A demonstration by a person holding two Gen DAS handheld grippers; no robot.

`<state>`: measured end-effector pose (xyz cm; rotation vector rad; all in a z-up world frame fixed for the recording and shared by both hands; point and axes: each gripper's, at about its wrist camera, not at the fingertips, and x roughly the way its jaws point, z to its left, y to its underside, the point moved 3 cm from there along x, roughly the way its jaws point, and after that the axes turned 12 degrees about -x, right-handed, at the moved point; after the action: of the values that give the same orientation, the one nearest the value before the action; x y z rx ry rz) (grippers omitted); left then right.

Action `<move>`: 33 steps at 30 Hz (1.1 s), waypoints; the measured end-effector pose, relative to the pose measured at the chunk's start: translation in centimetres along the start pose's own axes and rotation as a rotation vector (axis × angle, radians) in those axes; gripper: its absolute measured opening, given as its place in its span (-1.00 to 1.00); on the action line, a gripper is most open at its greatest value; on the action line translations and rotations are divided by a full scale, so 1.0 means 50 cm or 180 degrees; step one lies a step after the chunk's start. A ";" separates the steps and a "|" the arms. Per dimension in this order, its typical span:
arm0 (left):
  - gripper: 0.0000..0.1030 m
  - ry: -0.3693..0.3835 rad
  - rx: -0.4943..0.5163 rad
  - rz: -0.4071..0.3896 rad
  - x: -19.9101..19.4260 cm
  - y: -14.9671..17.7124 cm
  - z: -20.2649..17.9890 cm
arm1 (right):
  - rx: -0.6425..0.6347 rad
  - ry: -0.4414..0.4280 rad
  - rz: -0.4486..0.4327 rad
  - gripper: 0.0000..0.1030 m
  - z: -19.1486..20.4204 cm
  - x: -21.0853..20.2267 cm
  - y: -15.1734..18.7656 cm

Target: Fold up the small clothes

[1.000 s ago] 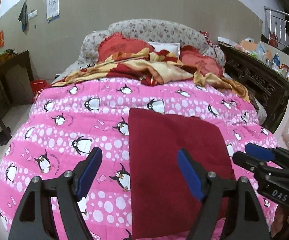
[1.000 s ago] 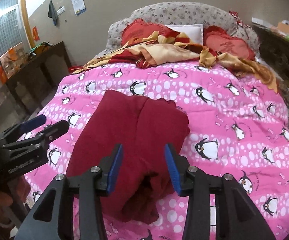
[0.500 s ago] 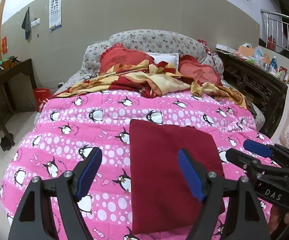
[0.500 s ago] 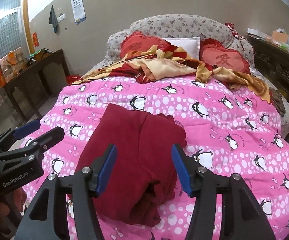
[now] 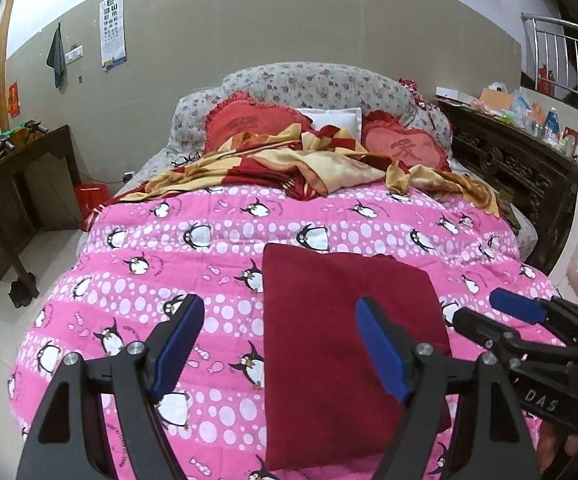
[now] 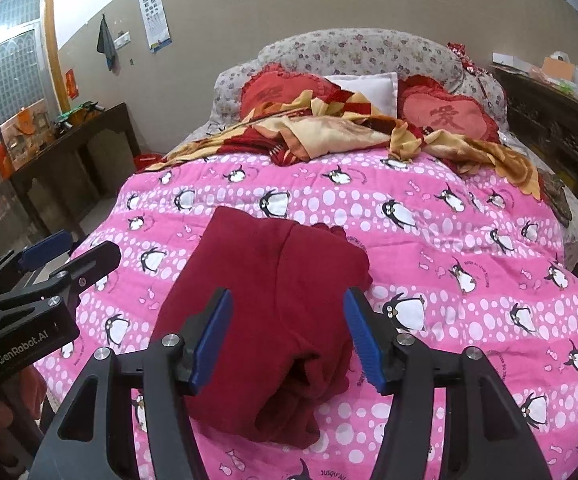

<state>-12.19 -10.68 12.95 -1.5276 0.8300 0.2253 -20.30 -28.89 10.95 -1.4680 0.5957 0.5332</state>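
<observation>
Dark-red folded garment (image 5: 341, 336) lies flat on the pink penguin quilt (image 5: 193, 264) of the bed. Left gripper (image 5: 281, 352) and right gripper (image 6: 287, 340) hover above its near end, jaws apart, holding nothing.

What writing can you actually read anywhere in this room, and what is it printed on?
"GenRobot.AI": on the left tool's body, seen from the right wrist.
"DAS": on the right tool's body, seen from the left wrist.
One Chinese character: on the right heart pillow.
Left heart pillow: a character, too faint to read.
Eye chart on the wall: rows of symbols, too small.
Quilt: small curved print by the penguins, too blurred.
</observation>
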 end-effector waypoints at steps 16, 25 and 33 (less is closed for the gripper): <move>0.59 -0.0505 -0.0218 0.0150 0.051 0.001 -0.032 | -0.0142 -0.0495 0.0200 0.34 -0.041 0.092 -0.008; 0.59 -0.0524 0.0036 0.0047 0.007 0.002 -0.105 | -0.0212 -0.0588 -0.0005 0.34 -0.042 0.048 -0.004; 0.59 -0.0471 0.0053 0.0007 -0.028 0.004 -0.124 | -0.0212 -0.0462 -0.0013 0.34 -0.055 0.014 0.002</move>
<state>-15.38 -15.93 14.65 -1.4757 0.7145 0.3282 -19.96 -31.65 10.40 -1.4785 0.4644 0.6557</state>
